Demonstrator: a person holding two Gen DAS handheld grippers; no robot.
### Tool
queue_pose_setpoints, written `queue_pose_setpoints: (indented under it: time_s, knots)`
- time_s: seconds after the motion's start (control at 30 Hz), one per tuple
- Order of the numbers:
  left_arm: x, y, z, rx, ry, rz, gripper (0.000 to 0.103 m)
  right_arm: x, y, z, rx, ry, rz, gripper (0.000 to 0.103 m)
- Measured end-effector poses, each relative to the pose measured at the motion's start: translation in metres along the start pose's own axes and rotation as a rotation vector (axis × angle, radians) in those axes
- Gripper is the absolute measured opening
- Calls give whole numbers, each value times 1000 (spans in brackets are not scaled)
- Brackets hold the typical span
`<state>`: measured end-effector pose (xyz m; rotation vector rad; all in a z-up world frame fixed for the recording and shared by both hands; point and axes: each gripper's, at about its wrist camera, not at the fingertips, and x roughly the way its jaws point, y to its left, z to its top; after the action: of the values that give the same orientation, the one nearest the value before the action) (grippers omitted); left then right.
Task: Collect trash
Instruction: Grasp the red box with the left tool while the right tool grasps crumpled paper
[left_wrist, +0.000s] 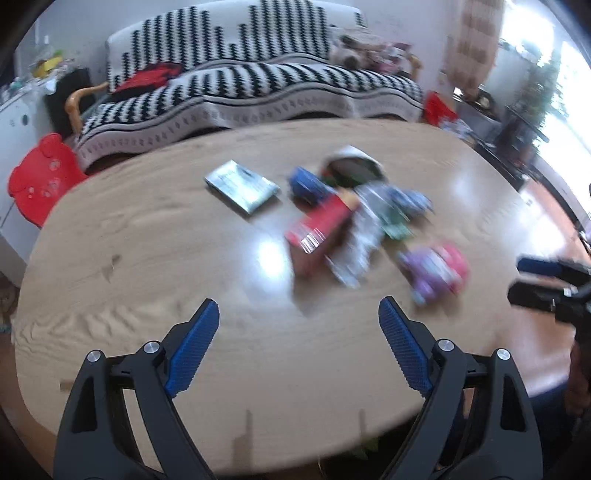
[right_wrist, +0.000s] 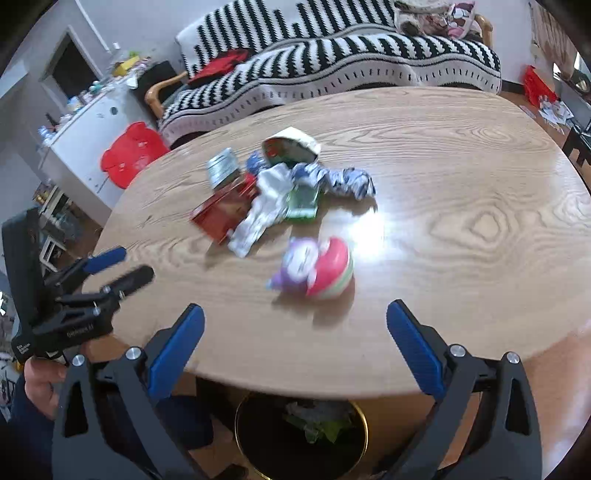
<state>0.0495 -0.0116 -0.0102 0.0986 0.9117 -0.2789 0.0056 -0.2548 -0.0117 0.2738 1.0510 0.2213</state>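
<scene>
A heap of trash lies mid-table: a red box (left_wrist: 317, 229) (right_wrist: 221, 214), a crumpled silver wrapper (left_wrist: 364, 236) (right_wrist: 262, 210), a pink and purple packet (left_wrist: 437, 271) (right_wrist: 317, 267), a silver packet (left_wrist: 242, 186) (right_wrist: 221, 168), a green packet (right_wrist: 303, 201) and a paper cup (left_wrist: 352, 168) (right_wrist: 291, 147) on its side. My left gripper (left_wrist: 299, 314) (right_wrist: 122, 266) is open and empty over the near table edge. My right gripper (right_wrist: 295, 314) (left_wrist: 532, 277) is open and empty, just short of the pink and purple packet.
The trash sits on an oval wooden table (left_wrist: 147, 258) (right_wrist: 461, 221). A dark bin (right_wrist: 301, 435) holding some trash stands on the floor below the near edge. A striped sofa (left_wrist: 240, 88) (right_wrist: 332, 55) runs behind the table, with a red stool (left_wrist: 40, 177) (right_wrist: 131, 153) at left.
</scene>
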Motion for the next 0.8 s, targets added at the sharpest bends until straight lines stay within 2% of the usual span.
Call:
queue_pose_setpoints:
  time_s: [0.07,0.23,0.33,0.5,0.53,0.57,0.63,0.67,0.7,0.73,0.77,0.8]
  knots:
    - [15,6,14,-21,9,3,86,18,-4,19,29,13,-2,96]
    - [57,9,36,-46,35,-33,86,44,-20,66,31,-45,-54,96]
    - [78,4,38,-44,71,-46,86,67,-45,83,106,-18,-12,96]
    - [98,-4,43,-4,59,-10,86,111,-74,94,234,47,62,96]
    - [100,-3,44,-7,57,-15,86,117,-76,95,244,58,72,96]
    - [102,-3,45,-11,54,-22,86,116,-72,97,225,29,55,97]
    - [105,-3,47,-15,46,-21,85,119,-65,98,202,36,55,93]
    - [106,-3,47,-17,42,-21,81,120,-63,98,200,33,64,84]
    - [106,-4,48,-19,41,-30,70,120,-60,98,191,34,63,72]
    - [106,-4,48,-22,45,-38,63,121,-57,97,185,40,76,65]
    - [106,-4,49,-27,52,-43,56,120,-55,96,184,38,79,49]
    - [105,-4,49,-32,52,-43,52,118,-54,94,180,37,71,27]
